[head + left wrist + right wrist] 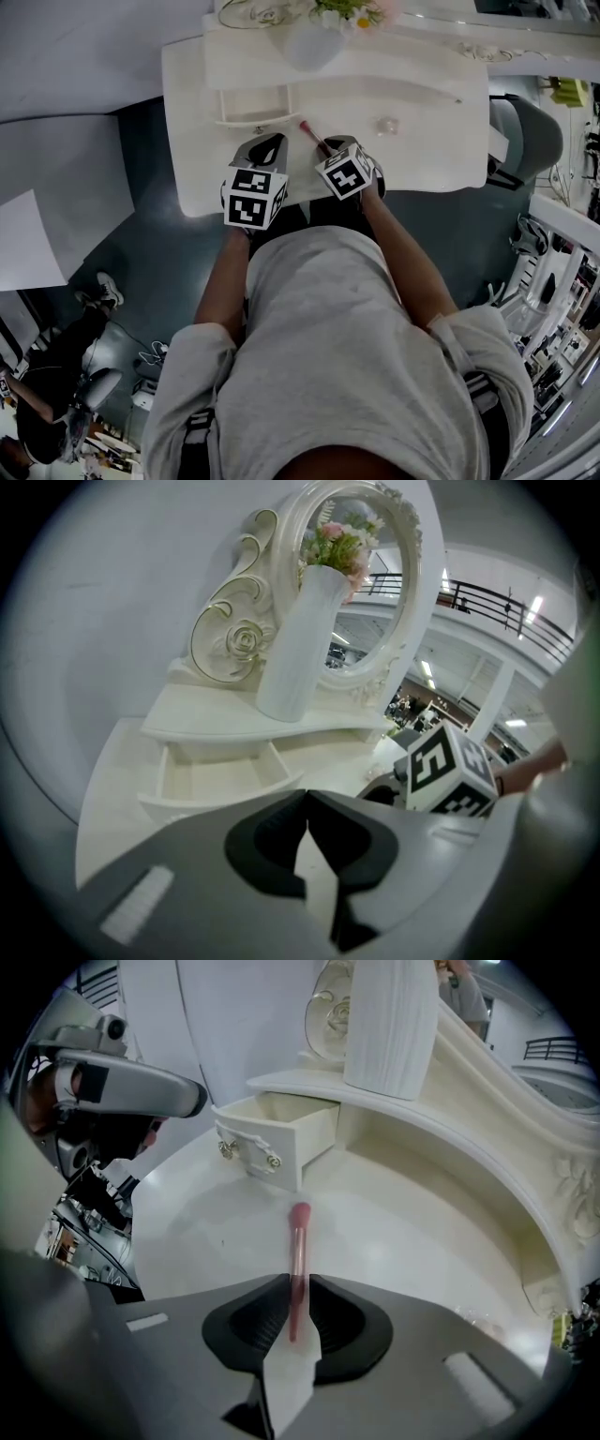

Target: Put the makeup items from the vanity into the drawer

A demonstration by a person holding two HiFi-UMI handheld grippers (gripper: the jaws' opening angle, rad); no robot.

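Slim pink makeup brush (299, 1251) stood between the jaws of the right gripper (298, 1283), handle clamped at the jaw tips, bristle head pointing out ahead towards the open white drawer (281, 1133). Brush head was near the drawer's knobbed front, not touching it. Drawer was pulled out from under the raised shelf and looked bare inside. Glossy white vanity top (394, 1232) lay bare right of the brush up to the shelf's curved edge; its rounded front edge ran close on the left. Left gripper (307, 794) hovered just beside, jaws together, nothing between them, facing the drawer.
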